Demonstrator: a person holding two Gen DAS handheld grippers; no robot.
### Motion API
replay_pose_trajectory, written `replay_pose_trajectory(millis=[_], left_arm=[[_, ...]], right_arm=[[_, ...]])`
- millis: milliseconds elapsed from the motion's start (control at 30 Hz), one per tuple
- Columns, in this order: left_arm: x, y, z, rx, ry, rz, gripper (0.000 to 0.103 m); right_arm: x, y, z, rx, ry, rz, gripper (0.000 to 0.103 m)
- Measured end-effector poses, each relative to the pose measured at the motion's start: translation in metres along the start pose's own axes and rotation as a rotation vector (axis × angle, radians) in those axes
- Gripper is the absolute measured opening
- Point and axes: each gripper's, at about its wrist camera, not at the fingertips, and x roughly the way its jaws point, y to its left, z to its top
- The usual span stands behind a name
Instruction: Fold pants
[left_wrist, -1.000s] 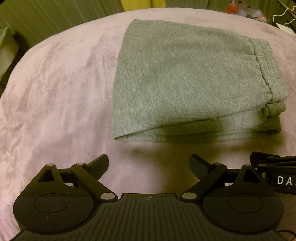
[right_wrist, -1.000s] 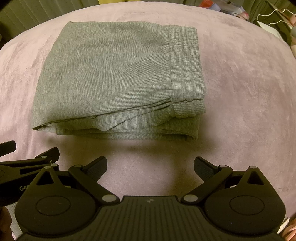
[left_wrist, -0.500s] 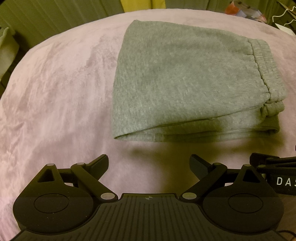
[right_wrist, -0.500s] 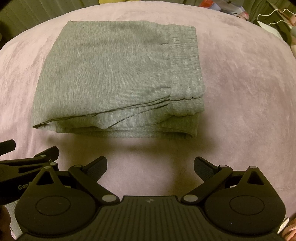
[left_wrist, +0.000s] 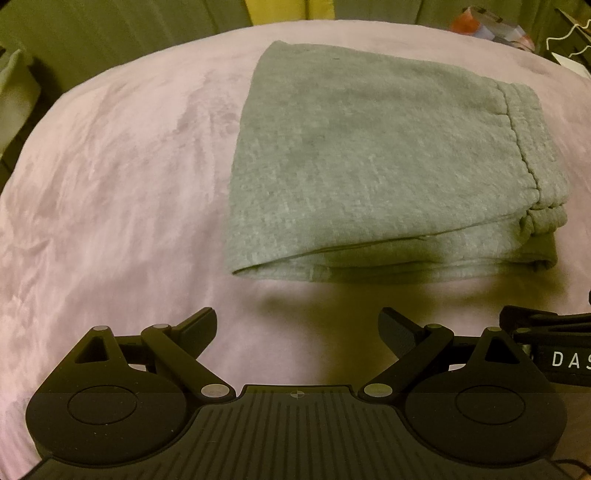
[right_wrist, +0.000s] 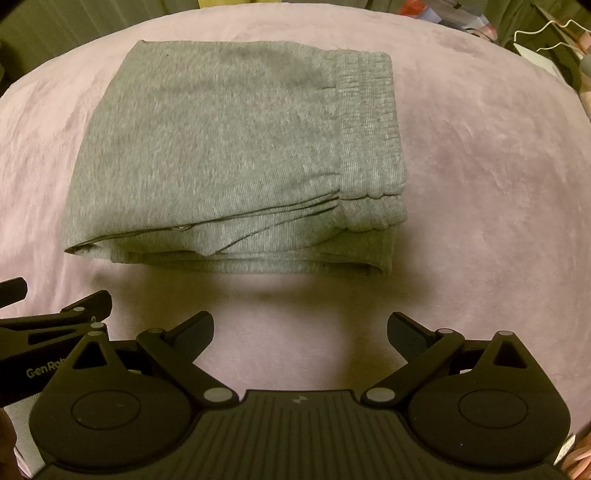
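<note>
The grey pants (left_wrist: 369, 166) lie folded in a compact rectangle on the pink blanket (left_wrist: 110, 184), with the ribbed waistband on the right side. They also show in the right wrist view (right_wrist: 221, 158). My left gripper (left_wrist: 297, 325) is open and empty, a short way in front of the near folded edge. My right gripper (right_wrist: 301, 326) is open and empty too, in front of the same edge. Each gripper shows at the side of the other's view: the right one (left_wrist: 546, 332) and the left one (right_wrist: 55, 317).
The pink blanket covers a rounded surface that drops off at the far edge. Clutter (left_wrist: 491, 26) and a white wire hanger (right_wrist: 546, 33) sit beyond the far right edge. Dark green curtains (left_wrist: 110, 33) hang behind.
Both grippers have drawn back slightly from the pants and stay open. The pants have not moved.
</note>
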Motion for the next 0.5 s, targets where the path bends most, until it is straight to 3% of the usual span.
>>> replay_pose_trajectory(millis=[500], left_arm=[[-0.0030,-0.0001,-0.0026,-0.010,-0.006,0.005,0.098]], right_arm=[[-0.0010,-0.0004,-0.0010,-0.005,0.004,-0.001,0.100]])
